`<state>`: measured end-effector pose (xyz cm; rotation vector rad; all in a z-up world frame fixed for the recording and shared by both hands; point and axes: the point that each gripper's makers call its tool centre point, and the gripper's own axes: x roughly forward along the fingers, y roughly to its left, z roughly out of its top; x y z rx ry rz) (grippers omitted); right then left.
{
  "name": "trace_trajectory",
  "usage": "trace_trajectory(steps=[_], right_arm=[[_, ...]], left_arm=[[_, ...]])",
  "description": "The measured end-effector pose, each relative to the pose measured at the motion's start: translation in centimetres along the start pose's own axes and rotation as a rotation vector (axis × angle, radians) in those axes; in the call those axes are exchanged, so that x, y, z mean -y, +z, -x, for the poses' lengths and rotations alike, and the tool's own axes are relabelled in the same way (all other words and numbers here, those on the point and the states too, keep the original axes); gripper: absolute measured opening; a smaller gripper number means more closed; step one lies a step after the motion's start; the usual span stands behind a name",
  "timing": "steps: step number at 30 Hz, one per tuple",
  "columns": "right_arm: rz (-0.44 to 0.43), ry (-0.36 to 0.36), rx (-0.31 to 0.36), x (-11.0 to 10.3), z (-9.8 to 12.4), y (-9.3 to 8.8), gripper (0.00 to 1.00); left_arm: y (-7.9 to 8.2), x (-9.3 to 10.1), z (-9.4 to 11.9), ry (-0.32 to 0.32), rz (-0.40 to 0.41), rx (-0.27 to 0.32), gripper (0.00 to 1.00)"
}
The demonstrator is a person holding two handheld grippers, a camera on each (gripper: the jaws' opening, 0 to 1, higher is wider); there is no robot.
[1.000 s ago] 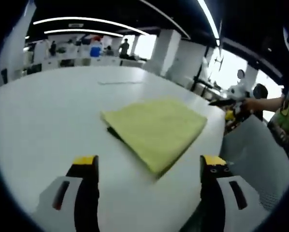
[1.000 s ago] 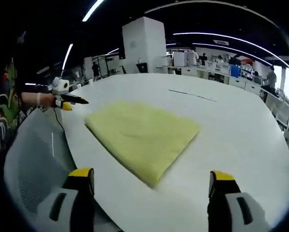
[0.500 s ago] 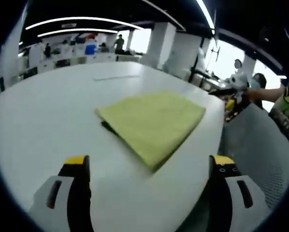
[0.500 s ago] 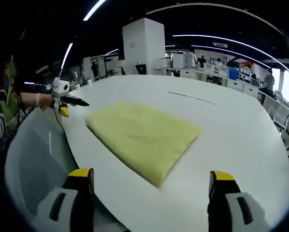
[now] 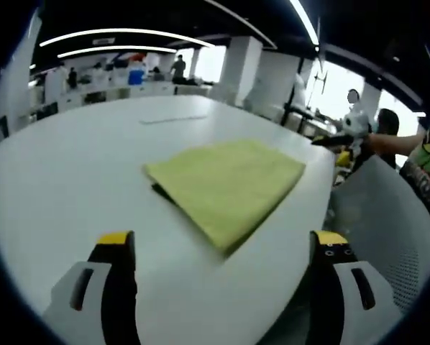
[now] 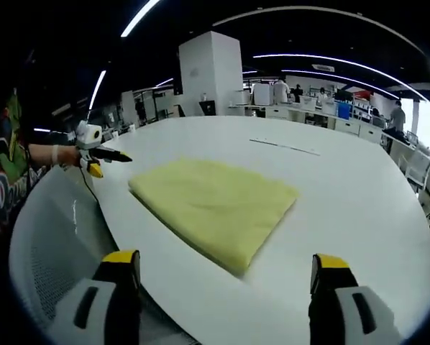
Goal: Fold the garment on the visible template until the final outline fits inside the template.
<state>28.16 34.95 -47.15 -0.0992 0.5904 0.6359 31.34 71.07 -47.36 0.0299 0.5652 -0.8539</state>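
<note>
A yellow-green garment [image 5: 226,185], folded into a flat rectangle, lies on the white table [image 5: 71,180] near its edge. A thin dark strip peeks out under its left edge. My left gripper [image 5: 223,240] hovers short of the nearest garment corner, open, jaws wide apart and holding nothing. From the other side, the garment [image 6: 216,203] lies ahead of my right gripper [image 6: 226,259], which is also open and holds nothing. Each gripper is seen off the table edge in the other's view: the right gripper [image 5: 346,138] and the left gripper [image 6: 94,151], each in a hand.
A grey mesh chair back [image 5: 382,219] stands against the table edge beside the garment, also seen as the chair back [image 6: 48,233]. A thin dark line [image 6: 284,146] is marked on the table beyond the garment. Desks and people are far behind.
The left gripper's jaws stand a little wider apart than a second ago. Both views have shifted slightly; the garment lies as before.
</note>
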Motion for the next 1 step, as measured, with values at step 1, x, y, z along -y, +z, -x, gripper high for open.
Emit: trace_trajectory(steps=[1], right_arm=[[-0.002, -0.001, 0.001, 0.0, -0.03, 0.02, 0.99]], left_arm=[[0.07, 0.01, 0.0, 0.002, 0.003, 0.003, 0.96]])
